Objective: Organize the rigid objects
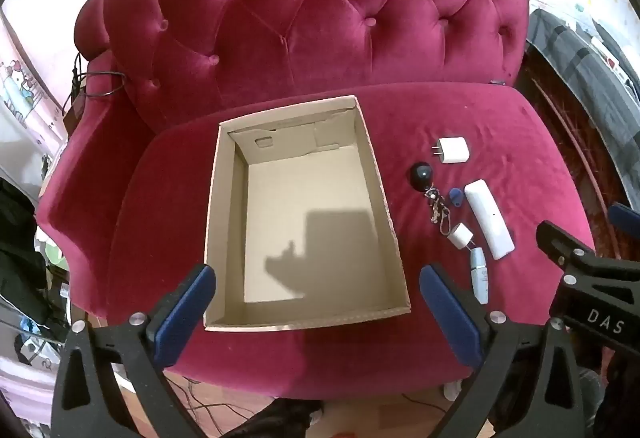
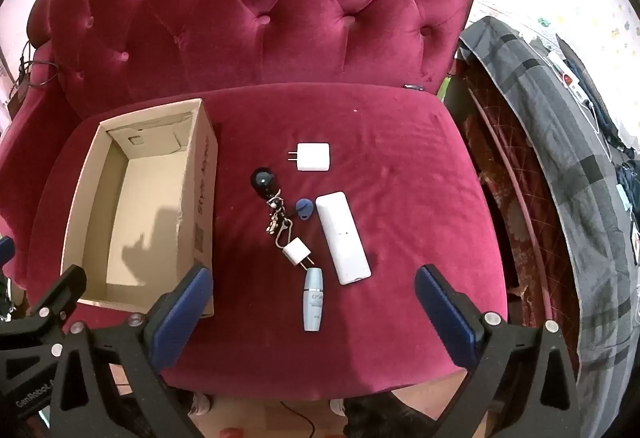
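The left gripper (image 1: 318, 302) hangs above the front edge of the red velvet armchair (image 1: 460, 125) with its blue-padded fingers (image 1: 182, 312) spread wide and nothing between them. It tilts down toward the cardboard box (image 1: 216, 205), which sits on the left part of the seat cushion, open at the top and with only shadow on its pale floor. The box's near wall lies just ahead of the gap between the left fingers.

The right gripper (image 2: 314, 304) is likewise spread fully, holding nothing, and points down at the loose items on the cushion to the right of the box. Nearest to it, just ahead of the gap between its fingers, lies a small pale blue bottle (image 2: 313, 298) on its side. Just beyond the bottle's cap is a small white plug (image 2: 297, 250), touching the clip of a keyring (image 2: 278, 217) that runs back to a black round object (image 2: 263, 179). A blue tag (image 2: 304, 205) lies between the keyring and a long white remote-like device (image 2: 343, 238), which lies at a slant to the right of the bottle and plug. Farthest back, apart from the rest, is a larger white charger (image 2: 314, 156) with its prongs toward the box.

In the left wrist view, the right gripper's black frame shows at the right edge, beside the remote-like device (image 1: 490, 224). A grey checked blanket (image 2: 560, 157) lies off to the chair's right.
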### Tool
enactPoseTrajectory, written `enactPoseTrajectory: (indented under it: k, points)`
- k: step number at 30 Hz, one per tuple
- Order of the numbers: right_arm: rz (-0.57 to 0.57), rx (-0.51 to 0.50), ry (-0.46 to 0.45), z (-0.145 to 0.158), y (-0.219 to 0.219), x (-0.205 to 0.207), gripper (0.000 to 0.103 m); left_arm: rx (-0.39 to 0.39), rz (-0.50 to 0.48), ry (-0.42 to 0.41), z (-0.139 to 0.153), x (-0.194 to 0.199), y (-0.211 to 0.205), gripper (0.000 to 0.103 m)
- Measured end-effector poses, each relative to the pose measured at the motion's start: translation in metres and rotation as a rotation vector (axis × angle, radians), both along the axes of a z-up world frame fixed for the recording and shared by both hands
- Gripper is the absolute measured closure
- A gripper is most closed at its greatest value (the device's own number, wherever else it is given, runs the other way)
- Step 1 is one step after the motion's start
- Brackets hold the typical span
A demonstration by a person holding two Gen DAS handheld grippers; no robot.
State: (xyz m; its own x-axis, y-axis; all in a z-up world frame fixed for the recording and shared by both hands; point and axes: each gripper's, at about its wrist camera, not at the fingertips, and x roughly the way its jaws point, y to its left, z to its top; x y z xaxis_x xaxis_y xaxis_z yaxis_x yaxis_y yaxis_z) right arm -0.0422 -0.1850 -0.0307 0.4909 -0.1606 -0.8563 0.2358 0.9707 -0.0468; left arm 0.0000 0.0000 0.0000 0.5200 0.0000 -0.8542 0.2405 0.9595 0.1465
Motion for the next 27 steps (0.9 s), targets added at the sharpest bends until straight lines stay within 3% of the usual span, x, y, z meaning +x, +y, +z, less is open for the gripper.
enactPoseTrajectory:
  k: [27]
  points:
    - [0.014,-0.011,-0.023,0.005,0.004,0.009,0.0,0.002,0.002,0.0,-0.001,0.004,-0.003,0.0]
